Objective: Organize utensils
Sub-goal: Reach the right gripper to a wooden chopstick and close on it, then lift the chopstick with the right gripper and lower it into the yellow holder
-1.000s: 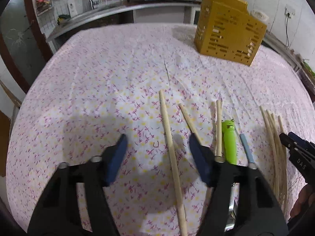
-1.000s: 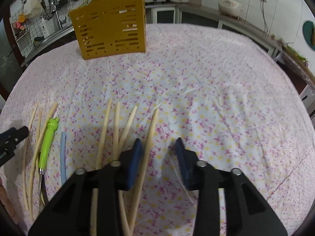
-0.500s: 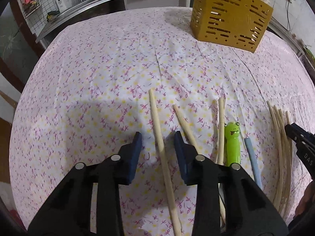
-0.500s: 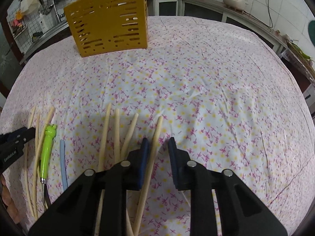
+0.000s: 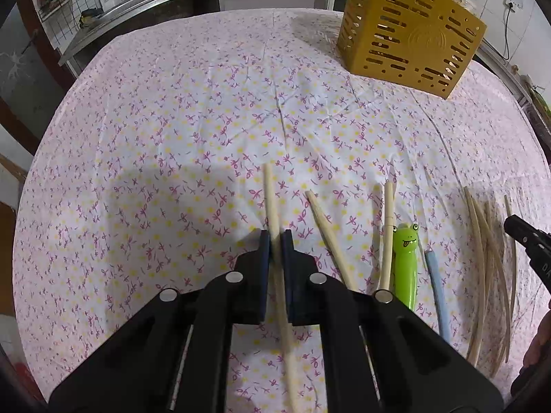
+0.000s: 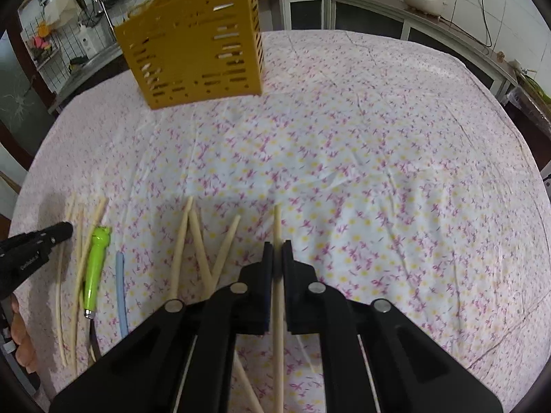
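The left gripper has its blue-padded jaws pinched on a pale wooden chopstick whose tip reaches forward over the pink-flowered tablecloth; its near end runs under the black frame and off the bottom edge. The right gripper clamps a second pale wooden chopstick the same way, its lower length partly hidden by the frame. Whether either stick is lifted clear of the cloth cannot be told. More loose wooden chopsticks cross one another just left of the right gripper, their near ends hidden beneath it. A green frog-shaped handle lies beside a light blue straw; its metal end is hard to make out. The slotted yellow plastic utensil holder stands at the far side, its top cut off.
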A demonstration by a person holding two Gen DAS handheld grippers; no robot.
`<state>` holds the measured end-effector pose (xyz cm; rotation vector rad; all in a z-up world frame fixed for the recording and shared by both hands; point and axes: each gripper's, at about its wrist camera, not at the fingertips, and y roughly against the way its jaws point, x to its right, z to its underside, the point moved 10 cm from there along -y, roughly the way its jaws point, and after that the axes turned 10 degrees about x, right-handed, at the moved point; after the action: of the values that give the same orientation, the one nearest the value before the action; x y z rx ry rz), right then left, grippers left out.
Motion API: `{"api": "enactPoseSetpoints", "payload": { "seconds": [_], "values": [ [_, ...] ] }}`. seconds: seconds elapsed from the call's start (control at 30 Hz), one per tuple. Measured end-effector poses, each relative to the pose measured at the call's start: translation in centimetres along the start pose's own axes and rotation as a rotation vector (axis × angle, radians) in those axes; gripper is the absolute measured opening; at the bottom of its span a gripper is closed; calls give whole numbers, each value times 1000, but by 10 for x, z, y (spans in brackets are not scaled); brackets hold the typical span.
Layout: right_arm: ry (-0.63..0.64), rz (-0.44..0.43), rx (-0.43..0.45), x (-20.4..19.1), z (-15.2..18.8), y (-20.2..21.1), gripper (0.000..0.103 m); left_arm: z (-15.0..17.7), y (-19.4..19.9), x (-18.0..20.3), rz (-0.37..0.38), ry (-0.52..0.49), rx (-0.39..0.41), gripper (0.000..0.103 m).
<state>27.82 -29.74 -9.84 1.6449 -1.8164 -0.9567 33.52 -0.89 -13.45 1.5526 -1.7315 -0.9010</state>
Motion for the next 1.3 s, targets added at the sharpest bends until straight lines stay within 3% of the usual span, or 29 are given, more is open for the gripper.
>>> {"api": "enactPoseSetpoints", "payload": {
  "seconds": [0.33, 0.77, 1.0, 1.13, 1.3],
  "values": [
    [-25, -35, 109, 12, -28, 24, 6, -8, 29, 11, 66, 21, 68, 4],
    [-37, -86, 352, 1, -93, 72, 6, -85, 112, 36, 170, 31, 379, 4],
    [-43, -125, 512, -6, -146, 97, 6, -125, 131, 59, 233, 31, 488, 4],
    [-30, -139, 600, -10, -175, 113, 6, -142, 134, 72, 258, 21, 523, 4],
    [-27, -153, 634, -13, -193, 117, 6, -153, 127, 76, 279, 25, 528, 4]
  ]
}}
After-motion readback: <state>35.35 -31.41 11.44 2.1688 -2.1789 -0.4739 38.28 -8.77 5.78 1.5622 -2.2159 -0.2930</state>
